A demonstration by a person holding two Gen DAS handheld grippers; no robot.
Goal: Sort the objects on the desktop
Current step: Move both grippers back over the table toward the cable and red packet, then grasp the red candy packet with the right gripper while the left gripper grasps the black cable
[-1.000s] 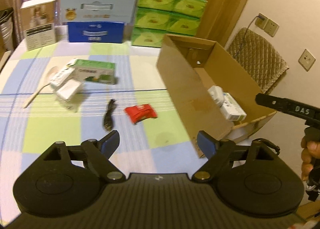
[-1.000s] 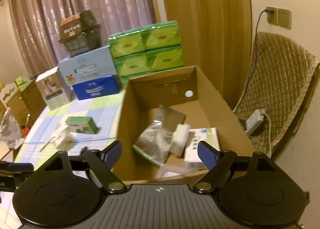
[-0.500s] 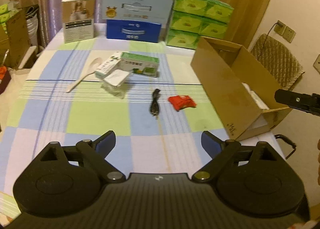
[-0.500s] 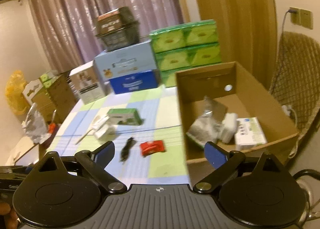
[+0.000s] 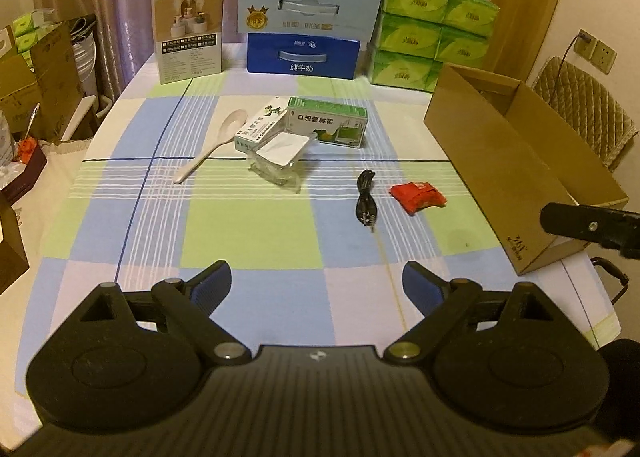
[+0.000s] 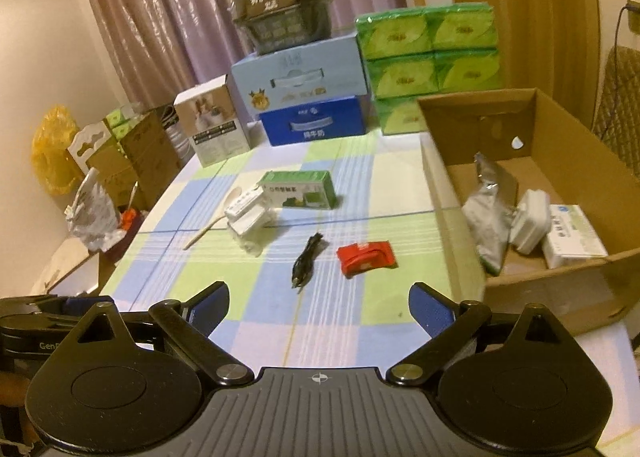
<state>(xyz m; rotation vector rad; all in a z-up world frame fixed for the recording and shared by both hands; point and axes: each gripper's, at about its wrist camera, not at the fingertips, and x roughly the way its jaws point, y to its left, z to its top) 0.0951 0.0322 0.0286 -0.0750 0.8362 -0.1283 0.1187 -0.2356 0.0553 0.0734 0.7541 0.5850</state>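
On the checked tablecloth lie a red packet, a coiled black cable, a green medicine box, a white box, a clear lidded tub and a white spoon. The cardboard box at the right holds a silver pouch, a white case and a white carton. My left gripper and right gripper hover open and empty above the near table edge.
Stacked at the table's far end are a blue milk carton, a pale blue box, green tissue packs and a white product box. A quilted chair stands right of the table. Cardboard boxes sit at the left.
Both grippers have pulled back and away from the cardboard box, turning left toward the table; the loose items now sit mid-view. Both stay open and empty.
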